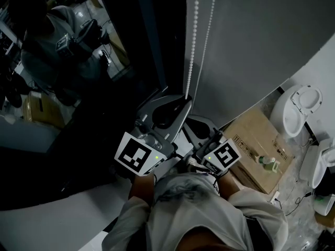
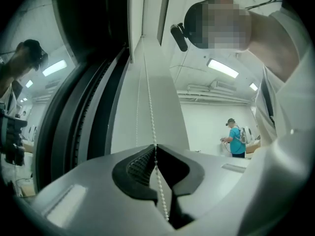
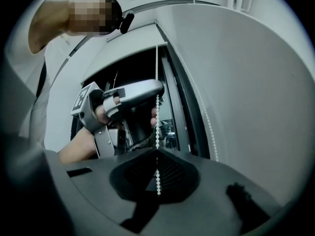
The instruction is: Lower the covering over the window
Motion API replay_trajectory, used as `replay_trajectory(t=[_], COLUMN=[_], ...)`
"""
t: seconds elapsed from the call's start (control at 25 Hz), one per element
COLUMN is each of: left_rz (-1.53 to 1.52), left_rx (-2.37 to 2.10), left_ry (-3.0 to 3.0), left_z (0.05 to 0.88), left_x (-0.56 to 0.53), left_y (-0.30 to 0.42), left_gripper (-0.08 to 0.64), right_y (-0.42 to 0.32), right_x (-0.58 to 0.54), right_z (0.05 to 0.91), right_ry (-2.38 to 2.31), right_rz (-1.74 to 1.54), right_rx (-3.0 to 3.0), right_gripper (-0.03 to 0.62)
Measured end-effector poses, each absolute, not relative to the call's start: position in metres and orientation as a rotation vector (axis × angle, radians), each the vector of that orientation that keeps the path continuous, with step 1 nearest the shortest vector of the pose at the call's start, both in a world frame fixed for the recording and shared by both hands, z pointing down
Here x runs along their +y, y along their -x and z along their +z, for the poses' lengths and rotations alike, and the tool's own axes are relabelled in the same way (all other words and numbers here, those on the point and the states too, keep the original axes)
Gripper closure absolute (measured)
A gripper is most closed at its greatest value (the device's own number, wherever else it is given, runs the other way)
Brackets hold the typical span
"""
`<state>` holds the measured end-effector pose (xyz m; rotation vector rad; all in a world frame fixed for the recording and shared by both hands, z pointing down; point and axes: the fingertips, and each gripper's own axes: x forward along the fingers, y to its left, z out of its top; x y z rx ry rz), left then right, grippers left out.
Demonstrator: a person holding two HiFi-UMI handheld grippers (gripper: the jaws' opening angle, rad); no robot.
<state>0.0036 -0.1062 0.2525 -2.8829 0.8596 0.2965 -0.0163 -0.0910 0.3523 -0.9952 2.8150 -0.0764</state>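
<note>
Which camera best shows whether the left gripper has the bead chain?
The left gripper view: the left gripper close up, jaws shut on the bead chain. The head view shows the chain running down to that gripper, the pinch hidden. The right gripper view shows it small, side-on.

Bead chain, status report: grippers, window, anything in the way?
Left gripper shut on bead chain, above right gripper, shut on same strand. Window glass alongside uncovered. Nothing in the way.

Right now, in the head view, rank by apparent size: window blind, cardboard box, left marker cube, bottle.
1. Window blind
2. Cardboard box
3. Left marker cube, though it sits nearer the camera
4. Bottle
</note>
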Motion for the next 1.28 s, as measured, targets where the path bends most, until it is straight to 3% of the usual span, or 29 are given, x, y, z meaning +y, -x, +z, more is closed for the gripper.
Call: replay_trajectory(t=[0.72,0.76,0.84,0.92,1.28], left_rz=[0.204,0.191,0.163,0.141,0.098], left_rx=[0.939,0.951,0.976,0.992,1.006], left_ry=[2.975,2.983,2.999,3.021,3.081], left_z=[0.299,0.305,0.317,0.330,0.363], left_x=[-0.110,-0.112,-0.113,-0.114,-0.114], left_y=[0.007,0.008,0.010,0.010,0.007], left_gripper=[0.551,0.549,0.551,0.551,0.551], right_y=[0.012,0.009,0.002,-0.007,-0.012], right_x=[-0.083,-0.082,-0.081,-0.081,-0.089], right_z=[0.385,0.382,0.373,0.362,0.306], right_ry=[1.054,1.050,1.046,1.046,1.038], right_rz=[-0.137,-0.141,-0.119,-0.077,0.086], right_rx=[2.901,2.890,2.870,2.849,2.747], right_gripper=[0.572,0.565,0.491,0.471,0.460])
